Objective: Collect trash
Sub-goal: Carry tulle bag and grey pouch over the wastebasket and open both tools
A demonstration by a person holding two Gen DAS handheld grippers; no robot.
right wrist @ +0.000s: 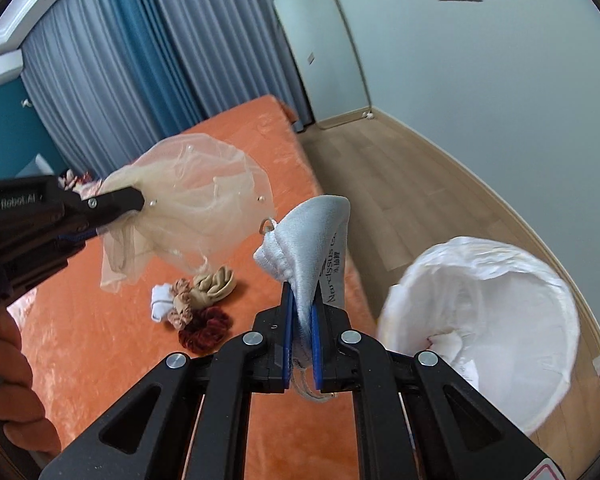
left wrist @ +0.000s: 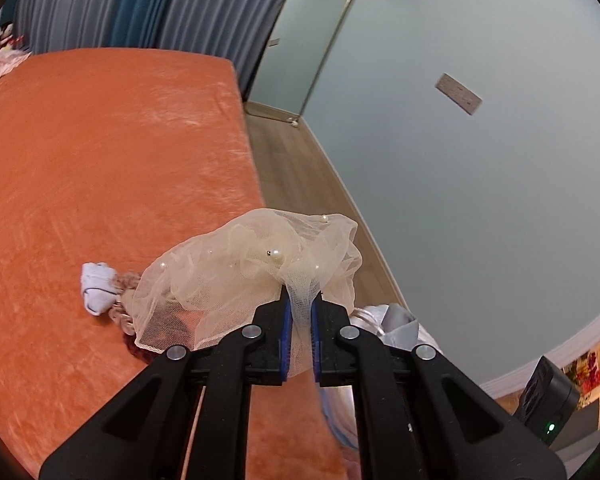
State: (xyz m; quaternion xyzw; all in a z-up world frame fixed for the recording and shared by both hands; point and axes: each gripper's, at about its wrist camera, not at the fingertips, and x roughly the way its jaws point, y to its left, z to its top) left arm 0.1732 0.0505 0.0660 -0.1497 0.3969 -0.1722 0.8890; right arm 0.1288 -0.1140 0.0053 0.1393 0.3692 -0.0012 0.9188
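Trash here means two soft items held aloft: a cream, sheer tulle bundle studded with pearl beads (left wrist: pixel 256 268), and a pale blue satin drawstring pouch with a printed label (right wrist: pixel 312 236).

The left gripper (left wrist: pixel 300 312) is clamped on a narrow pinch of the tulle at lower centre of the left view; most of the fabric billows free above and to the left of the jaws. The right gripper (right wrist: pixel 303 312) is closed on the pouch at centre of the right view, its cord loops hanging below the blue pads.

Risks, as I judge them: the tulle is held by a thin fold only, so a quick swing could let it slide out, or its loose skirt could snag on a finger instead of dropping. The pouch looks slippery and may cling by its cords on release. The white-lined round bin (right wrist: pixel 500 280) sits on the wood floor at lower right of the right view, just beside the orange velvet bed (right wrist: pixel 100 340); a release off its rim would land trash on the floor.

More scraps remain on the bed at lower centre: a white crumpled cloth (right wrist: pixel 160 300), tan scrunchies (right wrist: pixel 204 284) and a dark red scrunchie (right wrist: pixel 206 328), touching in a heap.
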